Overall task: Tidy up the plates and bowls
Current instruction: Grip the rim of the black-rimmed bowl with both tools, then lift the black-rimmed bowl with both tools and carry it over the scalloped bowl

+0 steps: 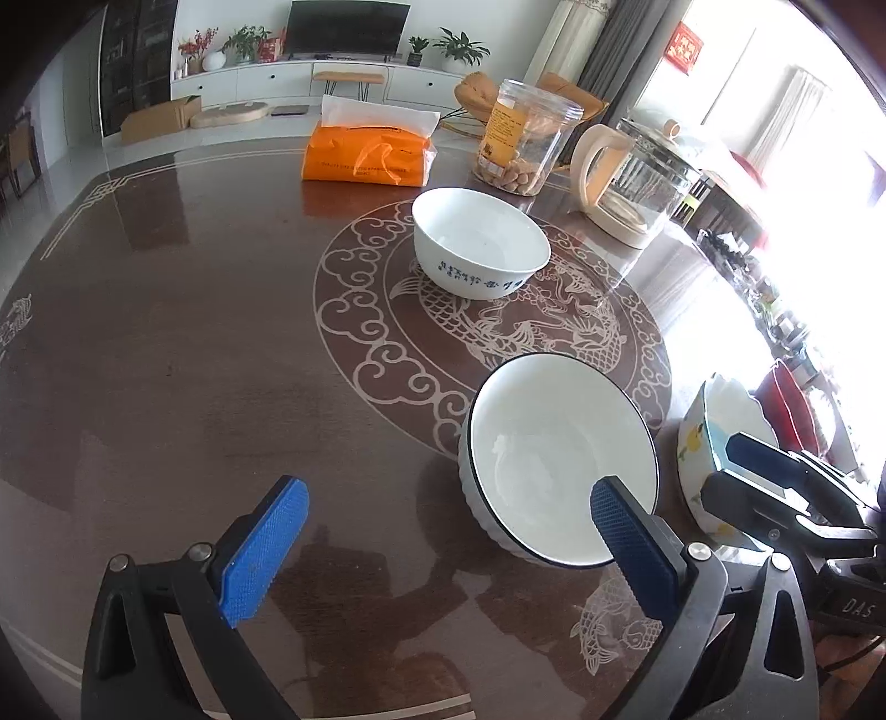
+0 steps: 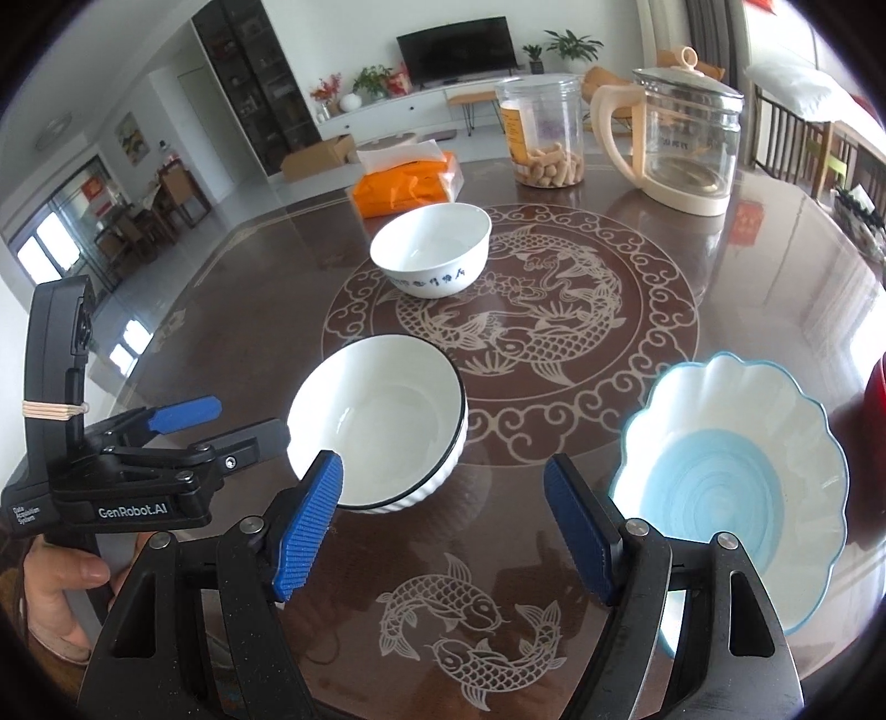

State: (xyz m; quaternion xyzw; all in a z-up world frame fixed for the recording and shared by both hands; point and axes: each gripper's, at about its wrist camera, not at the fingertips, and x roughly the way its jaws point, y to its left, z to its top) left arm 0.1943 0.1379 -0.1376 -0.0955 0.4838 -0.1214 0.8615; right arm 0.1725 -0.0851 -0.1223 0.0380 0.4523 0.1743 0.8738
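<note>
Both grippers, left and right, gape empty over the dark inlaid table's near edge. Black-rimmed white ribbed bowl and scalloped blue-and-white bowl sit apart; approach step, probably stacking next: straddle a rim, then clamp.

A dark glossy tabletop with pale fish inlay fills the foreground. Beyond it a black TV hangs on a white wall above a low white cabinet with plants. Left of the TV stands a dark shelf unit; bright windows glare to its right.
</note>
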